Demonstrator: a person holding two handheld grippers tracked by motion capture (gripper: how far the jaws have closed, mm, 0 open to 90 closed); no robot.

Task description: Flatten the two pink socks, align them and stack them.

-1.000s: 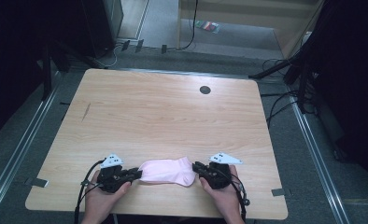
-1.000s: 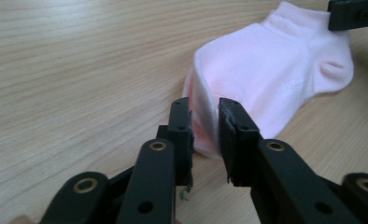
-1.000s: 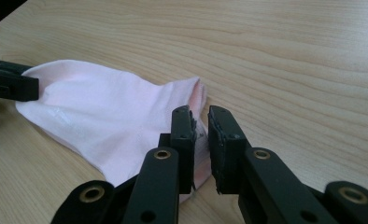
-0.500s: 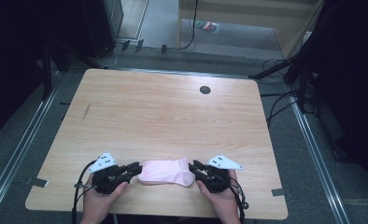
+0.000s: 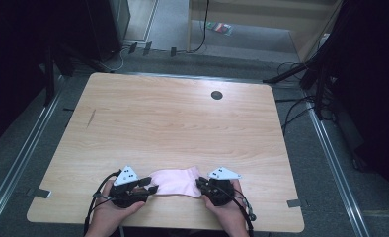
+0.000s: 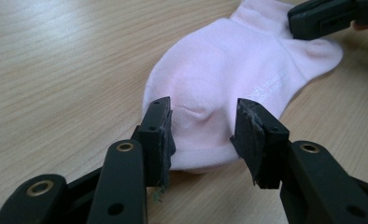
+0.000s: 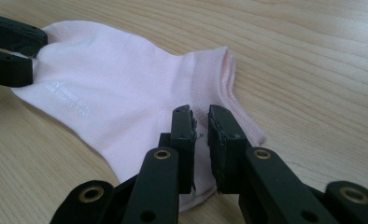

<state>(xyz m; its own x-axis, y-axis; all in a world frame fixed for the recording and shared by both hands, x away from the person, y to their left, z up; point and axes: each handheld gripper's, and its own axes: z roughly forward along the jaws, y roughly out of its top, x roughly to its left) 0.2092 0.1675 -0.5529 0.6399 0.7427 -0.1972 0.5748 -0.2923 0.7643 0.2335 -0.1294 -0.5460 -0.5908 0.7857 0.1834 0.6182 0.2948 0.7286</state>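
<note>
A pink sock [image 5: 175, 181] lies flat on the wooden table [image 5: 182, 123] near its front edge, between my two grippers. My left gripper [image 5: 150, 185] is at the toe end. In the left gripper view its jaws [image 6: 203, 130] have just been opening and stand open, with the sock's toe [image 6: 233, 60] between them and the pads off the fabric. My right gripper [image 5: 200, 185] is at the cuff end. In the right gripper view its jaws [image 7: 201, 135] have just been closing and are shut on a thin fold of the sock [image 7: 116, 84] near the heel.
A small dark round hole [image 5: 216, 95] sits in the tabletop toward the back right. Bare wood stretches behind the sock. Dark equipment and cables stand on the floor around the table.
The two grippers have drawn slightly toward each other and the sock lies a little slacker. The left gripper's jaws have parted off the toe.
</note>
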